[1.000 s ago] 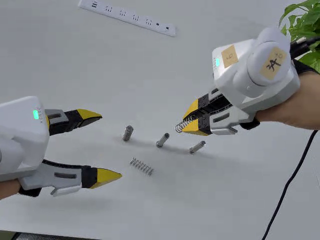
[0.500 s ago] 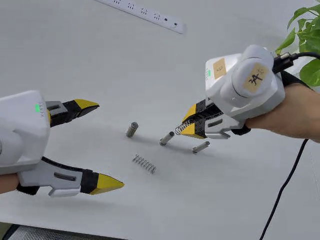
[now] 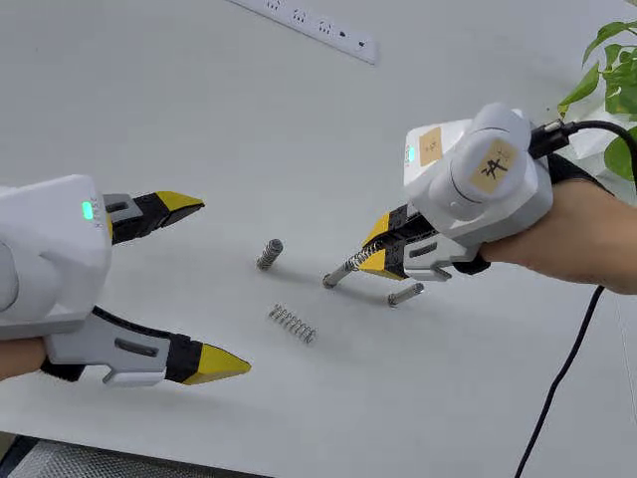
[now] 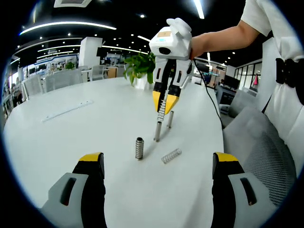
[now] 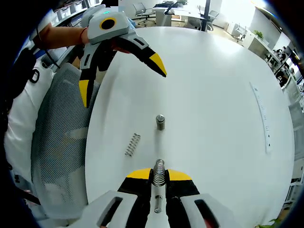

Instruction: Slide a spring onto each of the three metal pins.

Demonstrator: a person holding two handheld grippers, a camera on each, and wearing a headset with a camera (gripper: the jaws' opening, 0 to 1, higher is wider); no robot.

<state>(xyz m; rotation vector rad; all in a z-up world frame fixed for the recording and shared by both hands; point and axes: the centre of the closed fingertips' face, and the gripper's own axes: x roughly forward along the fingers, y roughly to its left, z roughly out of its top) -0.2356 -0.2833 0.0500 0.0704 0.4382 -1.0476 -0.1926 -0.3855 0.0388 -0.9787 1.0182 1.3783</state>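
R gripper: jaws pinched on spring, free end at tip of mid pin | L gripper: jaws wide, empty, near-left | left pin: already sprung | right pin: bare | loose spring: lying near side | risk: mid pin looks free-standing, so off-axis push cd topple it or buckle the spring

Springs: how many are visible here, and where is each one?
3. One spring sits on the leftmost pin; a loose spring lies on the table; the held spring is in the right gripper, at the tip of the middle pin. None seems hidden.
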